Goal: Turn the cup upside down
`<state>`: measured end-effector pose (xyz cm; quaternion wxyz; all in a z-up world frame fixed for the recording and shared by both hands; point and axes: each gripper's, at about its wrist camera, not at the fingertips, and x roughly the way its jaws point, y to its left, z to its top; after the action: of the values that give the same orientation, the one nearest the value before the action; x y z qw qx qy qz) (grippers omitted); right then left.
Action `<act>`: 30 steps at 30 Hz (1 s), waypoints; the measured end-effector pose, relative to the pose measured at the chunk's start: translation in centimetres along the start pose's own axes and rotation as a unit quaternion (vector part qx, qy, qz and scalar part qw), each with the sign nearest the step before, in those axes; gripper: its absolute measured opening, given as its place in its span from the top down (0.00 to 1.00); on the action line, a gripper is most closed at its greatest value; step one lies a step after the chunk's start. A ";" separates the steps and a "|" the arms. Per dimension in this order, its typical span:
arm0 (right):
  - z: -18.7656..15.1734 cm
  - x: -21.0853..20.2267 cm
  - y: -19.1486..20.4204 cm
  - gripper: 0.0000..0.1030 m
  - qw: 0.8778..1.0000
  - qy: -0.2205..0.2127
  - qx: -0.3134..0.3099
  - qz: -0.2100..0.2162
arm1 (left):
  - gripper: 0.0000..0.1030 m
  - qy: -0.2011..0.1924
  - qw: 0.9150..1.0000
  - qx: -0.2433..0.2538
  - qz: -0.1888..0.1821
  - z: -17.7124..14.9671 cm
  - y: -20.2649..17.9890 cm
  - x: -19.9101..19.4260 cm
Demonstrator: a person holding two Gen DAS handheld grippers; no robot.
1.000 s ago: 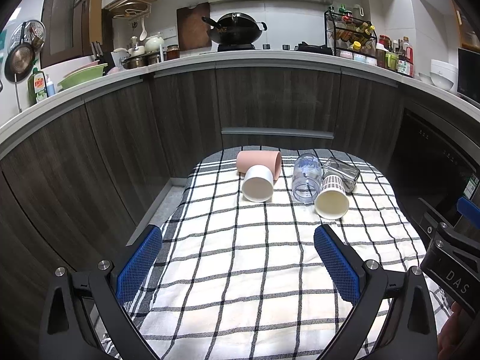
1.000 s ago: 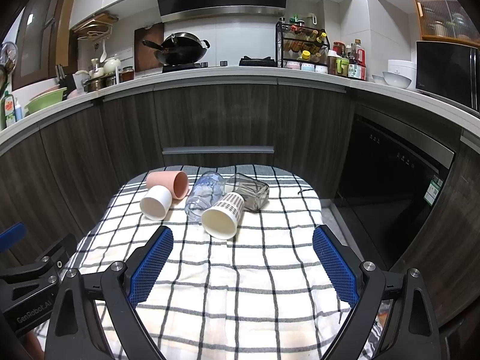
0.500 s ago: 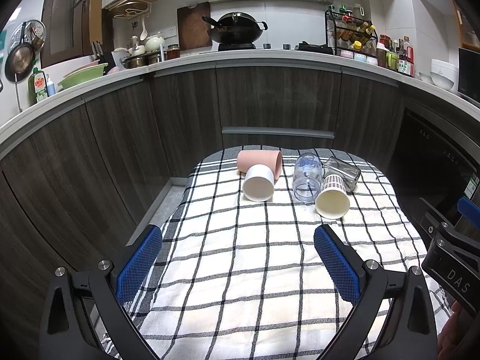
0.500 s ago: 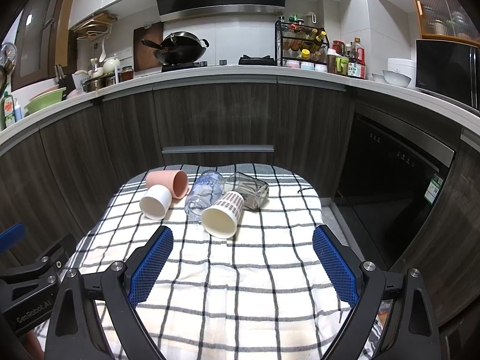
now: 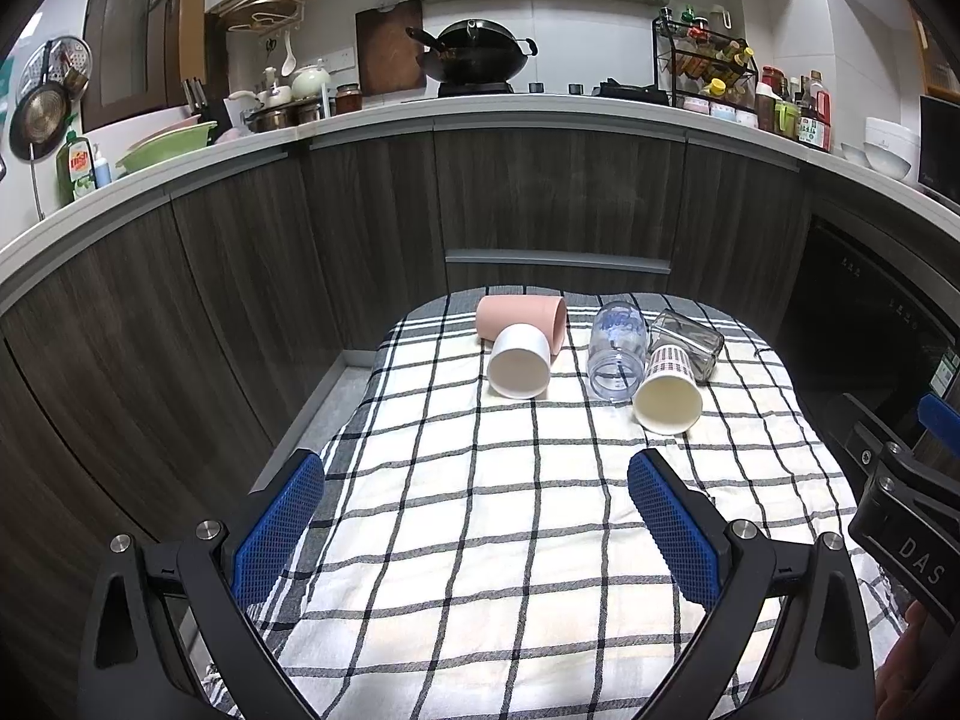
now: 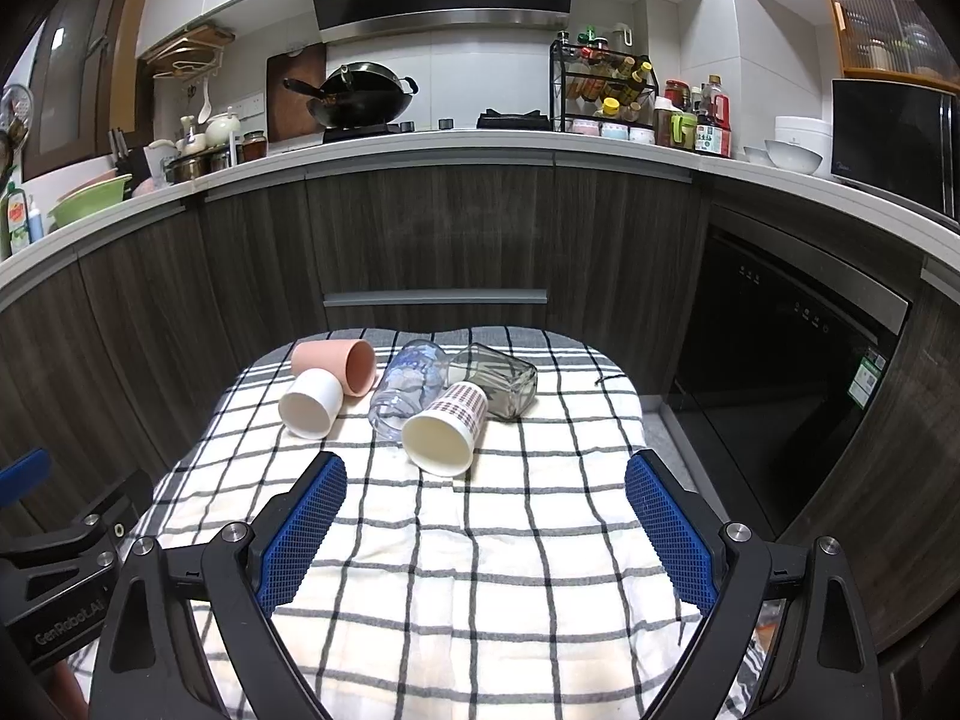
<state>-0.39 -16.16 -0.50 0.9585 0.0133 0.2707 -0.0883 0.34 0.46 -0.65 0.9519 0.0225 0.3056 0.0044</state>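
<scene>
Several cups lie on their sides at the far end of a checked cloth (image 5: 480, 510). A pink cup (image 5: 522, 317), a white cup (image 5: 519, 360), a clear plastic cup (image 5: 617, 351), a patterned paper cup (image 5: 667, 387) and a glass jar (image 5: 690, 339). They also show in the right wrist view: pink cup (image 6: 336, 363), white cup (image 6: 310, 404), clear plastic cup (image 6: 408, 390), paper cup (image 6: 444, 435), glass jar (image 6: 498, 381). My left gripper (image 5: 477, 522) and right gripper (image 6: 486, 531) are both open and empty, well short of the cups.
Dark wood cabinets (image 5: 540, 210) curve behind the table. The counter (image 5: 540, 111) holds a wok (image 5: 474, 57), a spice rack (image 5: 705, 69) and dishes. A black dishwasher front (image 6: 792, 348) stands to the right. The cloth's near half lies between my fingers.
</scene>
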 end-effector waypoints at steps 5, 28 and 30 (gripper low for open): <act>0.0 0.1 0.1 0.09 1.000 0.001 -0.001 0.000 | 0.00 0.003 1.000 -0.002 0.001 -0.2 0.1 0.3; -0.1 0.7 0.9 0.09 1.000 0.005 -0.008 0.000 | 0.00 0.012 1.000 -0.011 0.004 0.0 0.7 1.3; 0.0 0.7 0.9 0.09 1.000 0.005 -0.008 0.000 | 0.00 0.012 1.000 -0.013 0.004 0.1 0.8 1.4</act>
<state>0.37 -15.36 -0.92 0.9572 0.0056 0.2763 -0.0864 1.53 1.29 -1.36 0.9482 0.0115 0.3172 0.0126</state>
